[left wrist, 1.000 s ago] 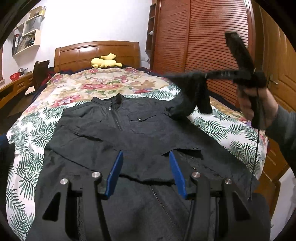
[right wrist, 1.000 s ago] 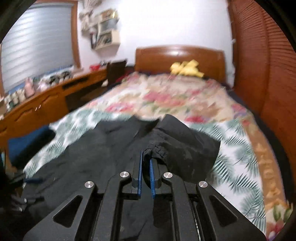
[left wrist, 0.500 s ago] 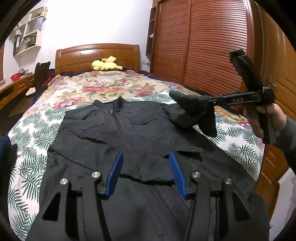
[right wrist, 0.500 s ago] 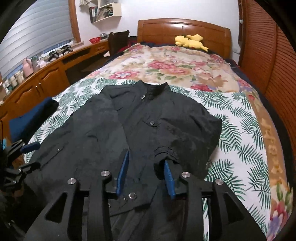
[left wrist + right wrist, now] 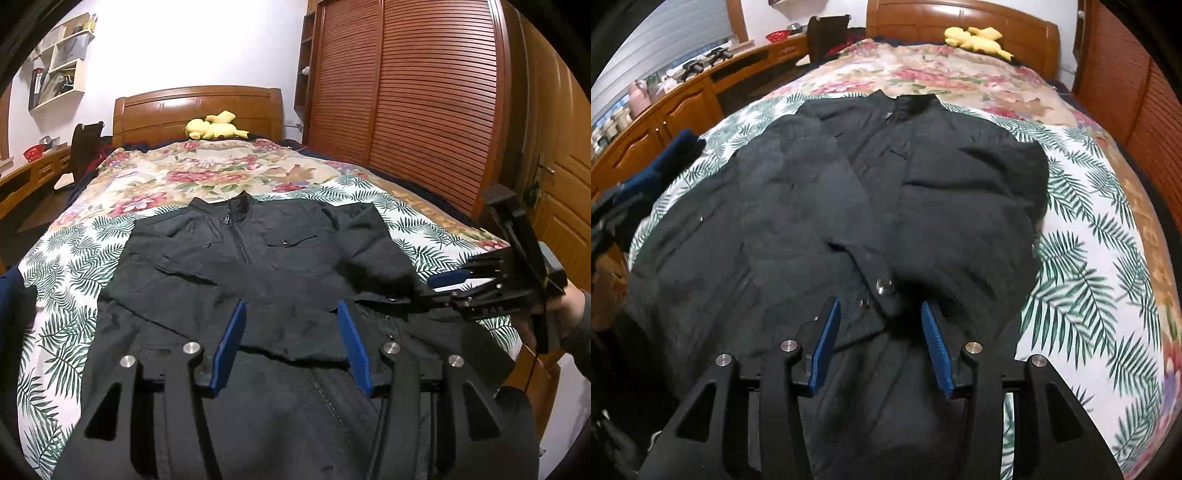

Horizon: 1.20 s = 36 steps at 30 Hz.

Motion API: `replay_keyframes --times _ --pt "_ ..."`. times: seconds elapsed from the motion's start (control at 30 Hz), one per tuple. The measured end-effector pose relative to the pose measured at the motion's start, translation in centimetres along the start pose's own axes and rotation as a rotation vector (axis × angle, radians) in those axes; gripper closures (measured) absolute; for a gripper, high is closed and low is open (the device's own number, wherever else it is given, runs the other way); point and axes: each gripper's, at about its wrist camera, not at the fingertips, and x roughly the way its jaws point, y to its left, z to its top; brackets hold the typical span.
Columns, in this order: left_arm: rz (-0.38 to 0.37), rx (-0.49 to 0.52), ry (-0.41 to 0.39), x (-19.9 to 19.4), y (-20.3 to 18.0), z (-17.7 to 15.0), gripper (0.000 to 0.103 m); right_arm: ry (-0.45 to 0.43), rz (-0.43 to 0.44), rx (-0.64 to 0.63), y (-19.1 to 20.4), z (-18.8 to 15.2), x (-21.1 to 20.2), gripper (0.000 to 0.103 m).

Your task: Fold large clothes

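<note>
A black zip jacket (image 5: 273, 258) lies face up on the bed, collar toward the headboard, both sleeves folded in across its front. It also fills the right wrist view (image 5: 886, 192). My left gripper (image 5: 291, 314) is open and empty, held just above the jacket's lower front. My right gripper (image 5: 879, 310) is open and empty, low over the folded right sleeve's cuff (image 5: 886, 291). The right gripper also shows in the left wrist view (image 5: 450, 284) at the jacket's right edge.
The bed has a floral and palm-leaf cover (image 5: 207, 177) and a wooden headboard (image 5: 199, 107) with a yellow plush toy (image 5: 214, 125). Slatted wardrobe doors (image 5: 406, 81) stand on the right. A wooden desk (image 5: 676, 103) runs along the left. A blue cloth (image 5: 665, 162) lies at the bed's left edge.
My right gripper carried the right sleeve in over the jacket, opened and let it go. It then dropped low at the jacket's right side. The left gripper stayed open and nearly still.
</note>
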Motion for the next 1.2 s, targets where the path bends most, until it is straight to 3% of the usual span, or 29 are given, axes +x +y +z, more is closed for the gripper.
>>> replay_keyframes --times 0.23,0.27,0.37,0.53,0.83,1.2 --pt "0.007 0.005 0.003 0.2 -0.1 0.0 0.052 -0.118 -0.081 0.011 -1.2 0.4 -2.9 0.054" --pt "0.007 0.004 0.004 0.2 -0.1 -0.1 0.052 -0.117 -0.099 0.017 -1.6 0.5 -2.8 0.047" --pt "0.012 0.006 0.009 0.5 -0.2 -0.3 0.052 -0.103 -0.145 0.071 -3.9 0.8 -1.3 0.043" --pt "0.020 0.021 0.032 1.4 -0.7 -0.8 0.052 -0.036 -0.165 0.180 -8.0 0.5 2.5 0.042" --pt "0.019 0.039 0.046 2.2 -1.3 -1.0 0.052 -0.025 -0.075 0.342 -10.4 -1.1 5.5 0.042" --pt "0.020 0.040 0.047 2.3 -1.3 -0.8 0.052 -0.073 0.024 0.478 -13.1 1.0 7.3 0.042"
